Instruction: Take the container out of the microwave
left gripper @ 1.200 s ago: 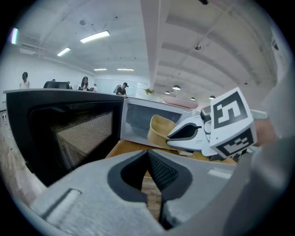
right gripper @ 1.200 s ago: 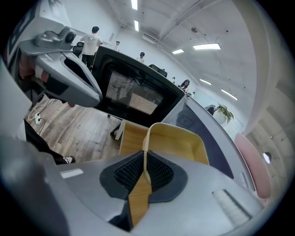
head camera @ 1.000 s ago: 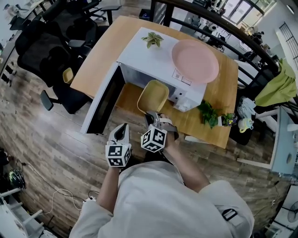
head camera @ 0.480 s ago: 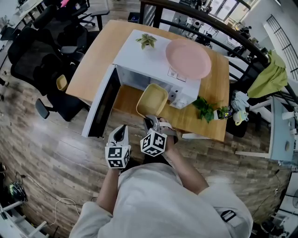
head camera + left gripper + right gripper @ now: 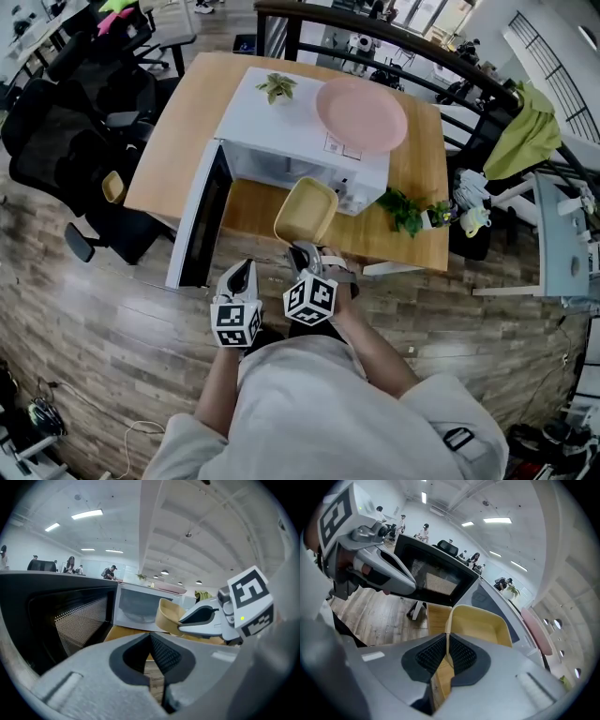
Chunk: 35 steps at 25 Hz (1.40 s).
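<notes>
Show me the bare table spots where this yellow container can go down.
Bare wood for the container: the table strip before the microwave, between its open door and the leafy sprig; also the left part beyond the door. Crowded: the microwave top, with pink plate and small plant, and the corner round the sprig.

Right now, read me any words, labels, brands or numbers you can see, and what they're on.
No text is readable.
Sticker on the microwave top: too small to read.
Cubes on the left gripper and right gripper: square marker patterns, no words.
Yellow container: no print visible.
</notes>
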Motion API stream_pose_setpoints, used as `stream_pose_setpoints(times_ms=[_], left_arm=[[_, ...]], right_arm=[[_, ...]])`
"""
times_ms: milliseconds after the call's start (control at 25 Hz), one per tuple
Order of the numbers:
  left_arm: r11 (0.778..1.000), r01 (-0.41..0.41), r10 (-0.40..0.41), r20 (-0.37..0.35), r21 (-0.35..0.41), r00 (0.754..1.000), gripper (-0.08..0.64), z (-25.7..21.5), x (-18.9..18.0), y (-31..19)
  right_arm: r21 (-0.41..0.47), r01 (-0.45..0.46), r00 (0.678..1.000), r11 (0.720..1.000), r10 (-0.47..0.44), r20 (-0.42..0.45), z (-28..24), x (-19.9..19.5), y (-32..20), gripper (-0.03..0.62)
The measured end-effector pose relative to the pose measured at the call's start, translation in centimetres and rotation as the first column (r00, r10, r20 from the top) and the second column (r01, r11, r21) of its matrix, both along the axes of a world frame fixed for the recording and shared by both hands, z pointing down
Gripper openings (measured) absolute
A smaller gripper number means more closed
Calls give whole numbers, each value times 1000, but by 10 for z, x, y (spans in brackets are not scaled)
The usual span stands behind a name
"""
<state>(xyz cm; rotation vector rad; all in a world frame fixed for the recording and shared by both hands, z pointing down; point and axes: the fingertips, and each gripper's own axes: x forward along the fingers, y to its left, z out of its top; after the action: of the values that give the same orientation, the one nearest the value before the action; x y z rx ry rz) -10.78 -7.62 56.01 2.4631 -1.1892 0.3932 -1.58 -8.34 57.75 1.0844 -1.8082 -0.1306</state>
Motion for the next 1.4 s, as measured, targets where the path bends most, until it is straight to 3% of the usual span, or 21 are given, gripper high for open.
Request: stream_pose_setpoints(times_ms=[880, 1400], left_arm=[[980, -176, 178, -7, 92, 984, 3, -27, 14, 5], [961, -199, 211, -40, 193, 977, 3, -71, 27, 0]], right_arm=[[14, -206, 978, 978, 206, 27, -14, 12, 42, 34], [61, -207, 978, 976, 207, 9, -46, 20, 52, 34]])
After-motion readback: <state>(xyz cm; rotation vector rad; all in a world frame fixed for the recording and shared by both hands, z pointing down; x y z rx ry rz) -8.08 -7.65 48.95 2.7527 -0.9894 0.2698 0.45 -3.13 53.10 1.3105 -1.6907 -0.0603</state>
